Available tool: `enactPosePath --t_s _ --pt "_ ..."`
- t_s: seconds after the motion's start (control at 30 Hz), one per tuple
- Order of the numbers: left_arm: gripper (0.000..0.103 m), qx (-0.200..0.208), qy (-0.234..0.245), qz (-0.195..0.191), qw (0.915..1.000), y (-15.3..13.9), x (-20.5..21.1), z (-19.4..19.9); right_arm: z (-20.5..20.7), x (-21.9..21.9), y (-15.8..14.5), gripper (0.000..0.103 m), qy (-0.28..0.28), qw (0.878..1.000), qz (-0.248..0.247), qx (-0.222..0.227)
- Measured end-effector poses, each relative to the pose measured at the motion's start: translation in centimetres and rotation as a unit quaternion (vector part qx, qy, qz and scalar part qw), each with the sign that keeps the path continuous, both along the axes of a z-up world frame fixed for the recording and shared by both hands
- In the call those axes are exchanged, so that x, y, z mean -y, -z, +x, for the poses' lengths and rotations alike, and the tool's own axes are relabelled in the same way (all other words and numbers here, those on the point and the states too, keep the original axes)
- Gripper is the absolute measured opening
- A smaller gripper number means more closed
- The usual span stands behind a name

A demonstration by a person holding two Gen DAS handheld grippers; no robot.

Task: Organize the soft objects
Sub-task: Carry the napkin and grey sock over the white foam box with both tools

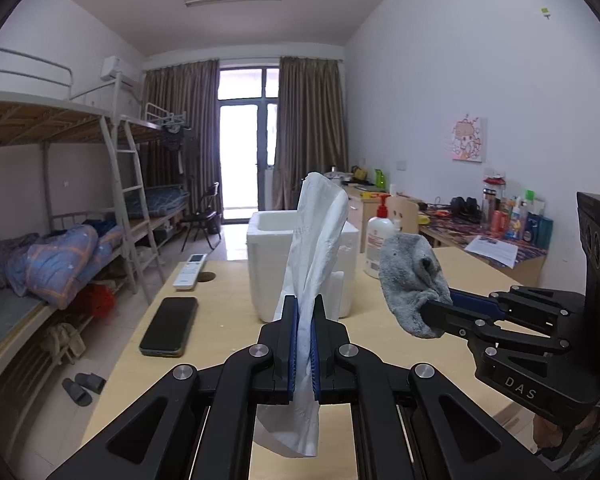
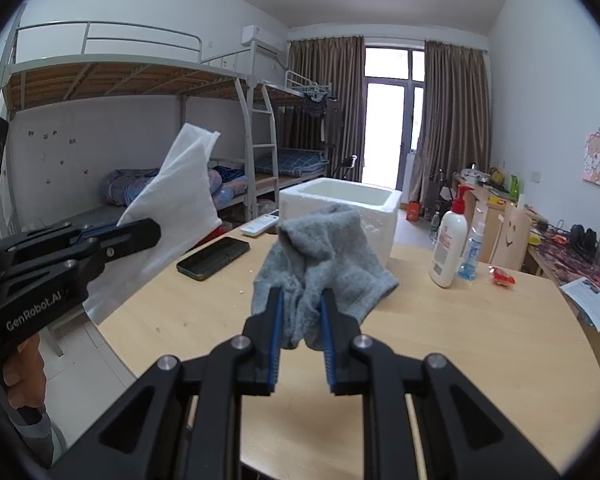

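Left gripper (image 1: 305, 320) clamps a white tissue sheet (image 1: 318, 236); right gripper (image 2: 302, 312) pinches a grey sock (image 2: 320, 256) (both above the wooden table (image 2: 460, 320)).

"DAS" right gripper (image 1: 432, 312); "GenRobot.AI" left gripper (image 2: 140, 232)

Dorm room — metal bunk beds (image 2: 140, 92), cluttered desks (image 1: 480, 232), curtained balcony door (image 2: 394, 120).
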State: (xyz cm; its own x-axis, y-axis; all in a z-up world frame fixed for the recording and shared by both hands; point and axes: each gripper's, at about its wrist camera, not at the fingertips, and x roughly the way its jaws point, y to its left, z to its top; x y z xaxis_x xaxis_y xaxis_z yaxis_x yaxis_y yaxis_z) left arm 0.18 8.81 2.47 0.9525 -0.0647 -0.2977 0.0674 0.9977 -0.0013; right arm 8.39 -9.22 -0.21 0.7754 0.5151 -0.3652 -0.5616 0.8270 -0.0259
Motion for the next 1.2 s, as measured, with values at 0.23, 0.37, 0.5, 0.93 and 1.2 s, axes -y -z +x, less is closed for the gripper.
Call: enactPosePath --t_s 0.23,0.37,0.5,0.93,1.2 --pt "0.006 -0.002 -0.014 -0.004 0.9999 0.0 -0.9 0.9 1.0 -1.2 0.2 0.021 -0.016 1.0 0.002 -0.008" --pt "0.006 -0.004 -0.019 -0.008 0.9998 0.0 -1.4 1.5 1.6 -1.5 0.0 0.021 -0.019 1.0 0.003 -0.01" --pt "0.006 -0.006 -0.022 -0.009 0.9997 -0.2 -1.9 2.4 2.4 -1.8 -0.4 0.021 -0.021 1.0 0.004 -0.009" --pt "0.006 -0.016 -0.023 -0.012 0.9995 -1.1 -3.3 5.8 4.6 -2.8 -1.7 0.021 -0.01 1.0 0.008 -0.01" --pt "0.006 -0.021 -0.019 -0.014 0.9995 -2.0 -3.3 8.4 6.3 -2.8 -2.8 0.021 -0.002 1.0 0.009 -0.013"
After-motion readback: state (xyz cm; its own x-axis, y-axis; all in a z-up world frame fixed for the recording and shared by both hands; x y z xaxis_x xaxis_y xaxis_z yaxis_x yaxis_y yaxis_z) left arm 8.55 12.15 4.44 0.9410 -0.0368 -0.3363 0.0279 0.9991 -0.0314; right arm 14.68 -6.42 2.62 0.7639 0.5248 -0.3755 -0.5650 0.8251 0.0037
